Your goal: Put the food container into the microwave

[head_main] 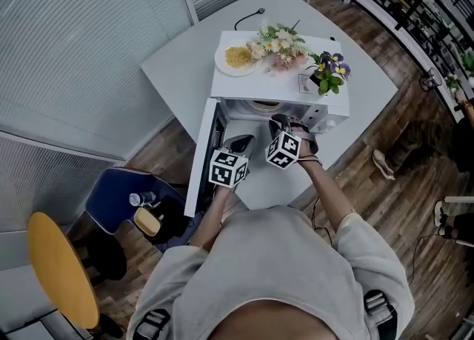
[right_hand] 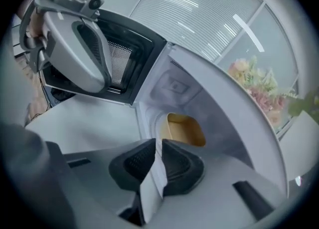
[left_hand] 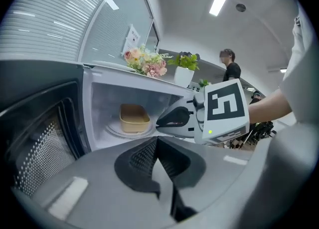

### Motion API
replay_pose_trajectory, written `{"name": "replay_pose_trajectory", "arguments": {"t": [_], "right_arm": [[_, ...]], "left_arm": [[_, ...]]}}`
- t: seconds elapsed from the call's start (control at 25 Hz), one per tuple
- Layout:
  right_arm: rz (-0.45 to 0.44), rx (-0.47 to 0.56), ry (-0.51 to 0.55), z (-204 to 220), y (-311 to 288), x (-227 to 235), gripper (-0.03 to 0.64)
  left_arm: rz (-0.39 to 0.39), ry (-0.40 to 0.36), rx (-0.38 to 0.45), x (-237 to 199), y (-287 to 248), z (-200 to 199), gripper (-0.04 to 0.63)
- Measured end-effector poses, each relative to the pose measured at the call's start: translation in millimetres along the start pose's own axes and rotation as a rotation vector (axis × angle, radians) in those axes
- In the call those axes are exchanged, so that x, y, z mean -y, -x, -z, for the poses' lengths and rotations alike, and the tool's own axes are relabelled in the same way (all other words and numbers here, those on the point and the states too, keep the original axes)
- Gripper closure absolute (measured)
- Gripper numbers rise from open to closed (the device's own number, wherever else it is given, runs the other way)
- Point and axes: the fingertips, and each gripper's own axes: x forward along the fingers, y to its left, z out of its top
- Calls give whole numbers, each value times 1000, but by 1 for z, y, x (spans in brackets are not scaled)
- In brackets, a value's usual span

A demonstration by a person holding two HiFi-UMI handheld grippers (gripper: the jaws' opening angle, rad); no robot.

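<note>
A tan food container (left_hand: 133, 118) sits on the turntable inside the white microwave (head_main: 326, 105), and it also shows in the right gripper view (right_hand: 185, 129). The microwave door (head_main: 198, 161) hangs wide open to the left. My left gripper (head_main: 241, 146) is in front of the opening, its jaws (left_hand: 156, 140) shut with nothing between them. My right gripper (head_main: 280, 125) is just outside the cavity mouth, to the right of the left one. It is shut (right_hand: 159, 143) and holds nothing. Neither gripper touches the container.
On the microwave's top are a plate of yellow food (head_main: 238, 57), a bunch of flowers (head_main: 281, 44) and a small potted plant (head_main: 329, 70). The microwave stands on a white table (head_main: 185, 72). A blue chair (head_main: 122, 198) is at the left, and a person (left_hand: 230, 66) stands far behind.
</note>
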Motion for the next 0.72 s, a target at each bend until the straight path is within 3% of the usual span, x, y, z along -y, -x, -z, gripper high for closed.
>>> {"name": "replay_pose_trajectory", "arguments": {"t": [0.28,0.72], "right_arm": [[-14,5,-84,8,23,-14,600],[-21,92,-391,18,70,-24,603]], "left_arm": [[11,-23,6,11,4,-1,584],[45,-62,6,38,13,3,584]]}}
